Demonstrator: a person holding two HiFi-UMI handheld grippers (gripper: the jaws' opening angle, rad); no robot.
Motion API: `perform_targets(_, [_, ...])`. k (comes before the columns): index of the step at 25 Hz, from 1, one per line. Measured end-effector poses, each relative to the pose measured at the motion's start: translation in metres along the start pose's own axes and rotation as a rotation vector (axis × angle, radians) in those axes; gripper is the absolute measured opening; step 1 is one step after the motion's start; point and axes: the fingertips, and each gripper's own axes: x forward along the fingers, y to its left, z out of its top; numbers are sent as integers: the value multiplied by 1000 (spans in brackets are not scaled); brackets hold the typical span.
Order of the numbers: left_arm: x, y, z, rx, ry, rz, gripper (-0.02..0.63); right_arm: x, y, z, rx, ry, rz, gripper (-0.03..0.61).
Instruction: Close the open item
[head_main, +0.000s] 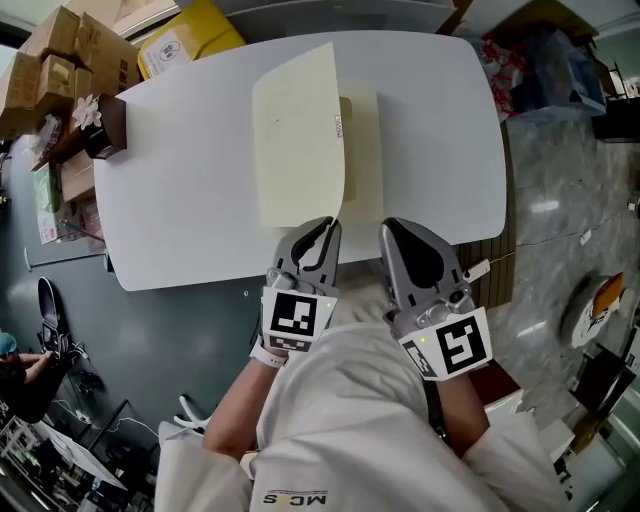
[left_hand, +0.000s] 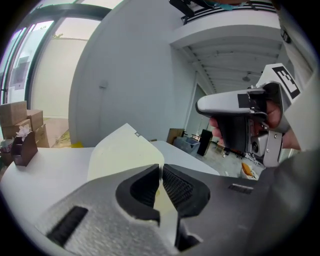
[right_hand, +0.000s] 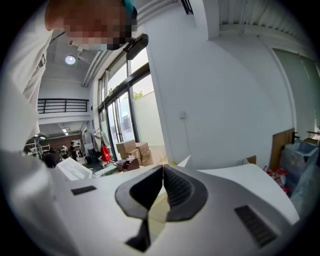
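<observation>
Cover of cream folder is pinched at its near corner by left tool, jaws shut on it. It should be lowered slowly, kept square over the base. Right tool is closed, empty, just beside the folder's near edge. Folder lies on white table, thin, plain, cover half-raised.

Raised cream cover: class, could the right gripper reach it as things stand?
Probably yes. The right gripper sits just beside the cover, with nothing between them; the left gripper grips its near corner.
</observation>
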Motion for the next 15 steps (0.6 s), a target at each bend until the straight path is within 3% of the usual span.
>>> perform_targets(6, [29, -22, -15, 54, 61, -42, 29, 5, -29, -8, 10, 25, -53, 15])
perform_targets(15, [55, -42, -44, 119, 149, -53, 29, 44, -59, -39, 15, 96, -19, 15])
